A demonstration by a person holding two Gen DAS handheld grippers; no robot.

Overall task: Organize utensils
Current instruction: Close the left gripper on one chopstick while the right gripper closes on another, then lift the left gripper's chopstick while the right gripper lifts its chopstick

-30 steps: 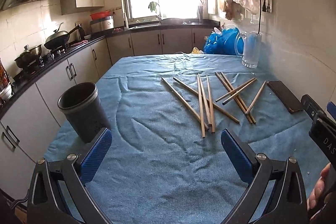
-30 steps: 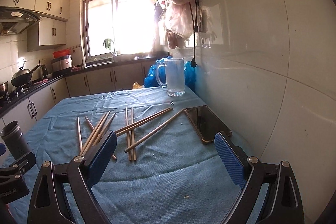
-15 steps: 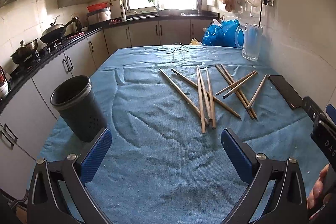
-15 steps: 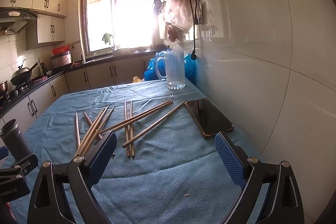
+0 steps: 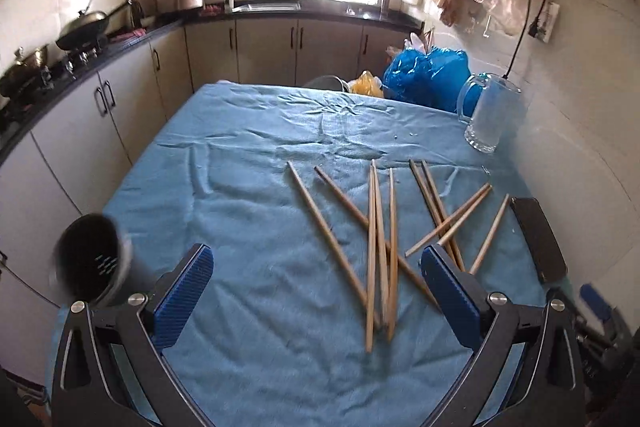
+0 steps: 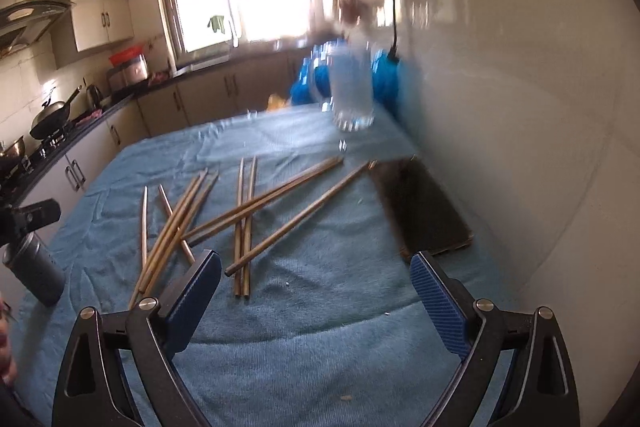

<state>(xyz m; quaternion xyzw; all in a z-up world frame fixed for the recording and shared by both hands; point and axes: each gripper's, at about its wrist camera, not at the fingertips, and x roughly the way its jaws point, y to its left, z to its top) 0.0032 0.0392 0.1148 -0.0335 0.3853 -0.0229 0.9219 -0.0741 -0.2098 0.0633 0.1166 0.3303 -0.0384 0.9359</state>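
Observation:
Several wooden chopsticks lie scattered and crossed on the blue cloth; they also show in the right wrist view. A dark cylindrical holder stands at the cloth's left edge, also seen in the right wrist view. My left gripper is open and empty, low over the cloth, with the near chopstick ends between its fingers. My right gripper is open and empty, just short of the chopsticks' near ends.
A black phone lies at the cloth's right edge by the wall, also in the right wrist view. A glass mug and blue bags stand at the far right. Counters and a stove run along the left.
Both grippers have moved forward and tipped down toward the chopsticks. The holder has slid to the left edge of the left wrist view. Both stay open.

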